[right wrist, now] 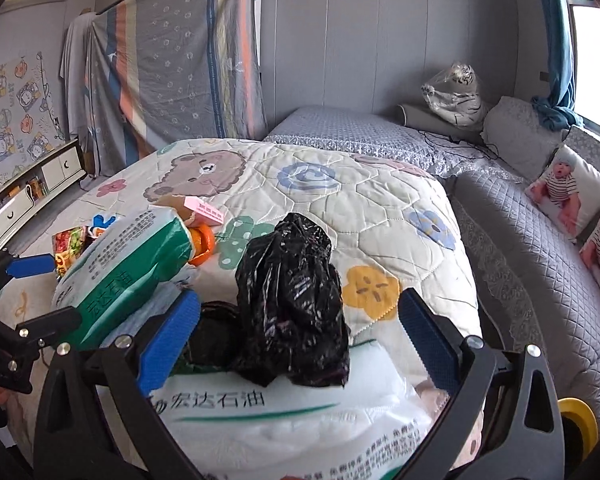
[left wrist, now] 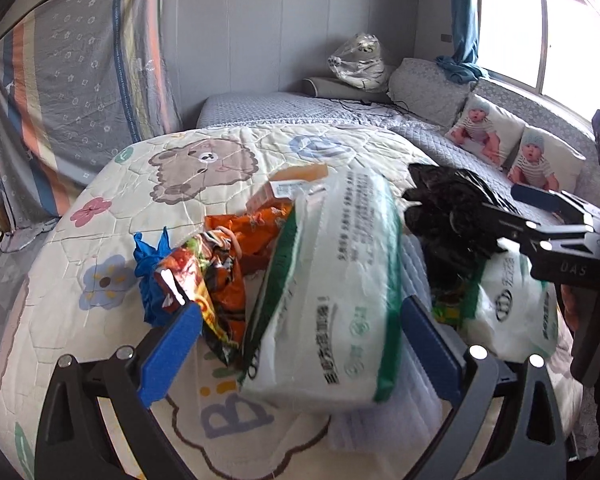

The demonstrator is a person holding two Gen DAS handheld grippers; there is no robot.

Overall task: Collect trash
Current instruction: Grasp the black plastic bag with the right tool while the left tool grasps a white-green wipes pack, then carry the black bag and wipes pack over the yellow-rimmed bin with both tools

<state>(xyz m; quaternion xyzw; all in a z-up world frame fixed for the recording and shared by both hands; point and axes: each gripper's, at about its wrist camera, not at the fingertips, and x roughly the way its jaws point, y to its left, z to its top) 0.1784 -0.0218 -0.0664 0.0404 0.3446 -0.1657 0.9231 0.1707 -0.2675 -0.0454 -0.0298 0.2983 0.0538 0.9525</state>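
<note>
A white and green plastic bag (left wrist: 332, 280) lies on the cartoon quilt (left wrist: 204, 168), between the blue pads of my left gripper (left wrist: 300, 332), which is open around it. Beside it lie an orange snack wrapper (left wrist: 224, 272), a blue glove (left wrist: 152, 264) and a pink-orange box (left wrist: 292, 184). My right gripper (right wrist: 300, 332) is open, with a crumpled black bag (right wrist: 292, 300) between its fingers, resting on another white bag (right wrist: 284, 412). The right gripper also shows in the left wrist view (left wrist: 512, 216), by the black bag (left wrist: 448, 216).
A grey quilted sofa bed (right wrist: 532, 248) with baby-print pillows (right wrist: 564, 188) runs along the right under a window. A striped sheet (right wrist: 172, 56) hangs at the back. A low cabinet (right wrist: 40, 184) stands at the left. A yellow object (right wrist: 576, 416) sits at lower right.
</note>
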